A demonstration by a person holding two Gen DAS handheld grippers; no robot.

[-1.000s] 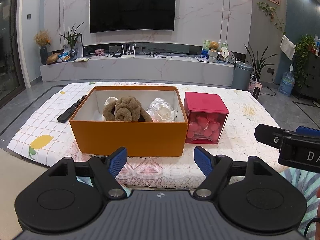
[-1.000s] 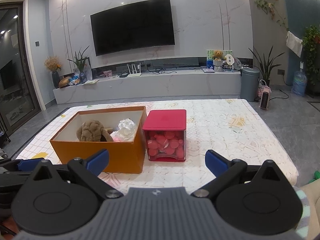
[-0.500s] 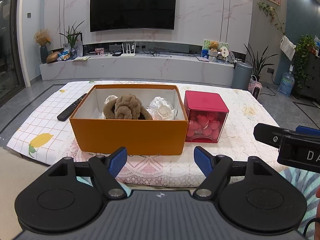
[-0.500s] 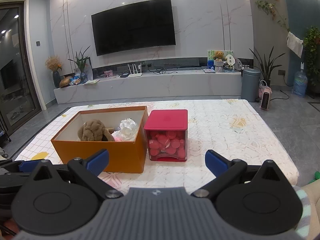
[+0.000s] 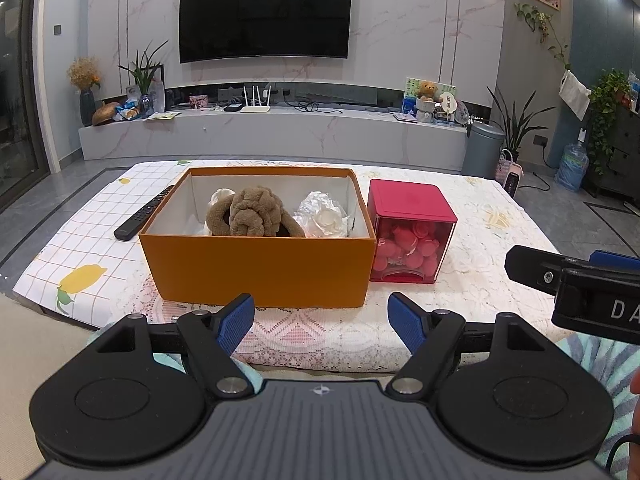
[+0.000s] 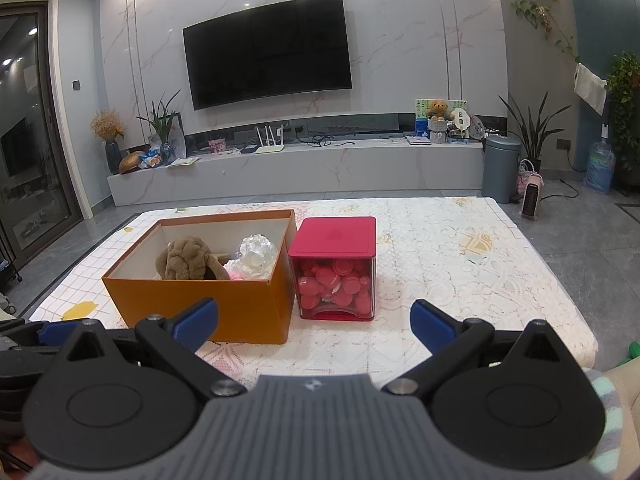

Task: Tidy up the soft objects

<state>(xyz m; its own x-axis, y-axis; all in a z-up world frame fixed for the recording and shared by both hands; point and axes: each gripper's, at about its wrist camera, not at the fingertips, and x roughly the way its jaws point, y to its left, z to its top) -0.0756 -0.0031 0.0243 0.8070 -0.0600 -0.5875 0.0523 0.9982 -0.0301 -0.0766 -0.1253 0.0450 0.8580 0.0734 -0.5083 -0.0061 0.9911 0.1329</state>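
The left gripper [image 5: 321, 318] is hanging low in front of the table's near edge, its blue fingers [image 5: 235, 321] spread apart and holding nothing. The right gripper [image 6: 314, 322] is sitting beside it, jaws likewise wide and empty; its black body is poking into the left view from the right.

Just beyond the fingers, an orange box [image 5: 260, 268] is resting on the tablecloth [image 5: 480, 280] with its top open. Inside it, a brown plush [image 5: 250, 212] is lying in the middle, a crinkly white bundle [image 5: 324, 216] is sitting to its right, and a bit of another white item [image 5: 220, 196] is peeking out behind the plush. A red bin [image 5: 410, 232] full of pink pieces is standing just beside the box's right wall. A remote [image 5: 144, 212] is lying left of the box.

Farther back, a TV [image 5: 266, 12] is hanging on the marble wall above a long console [image 5: 280, 136].
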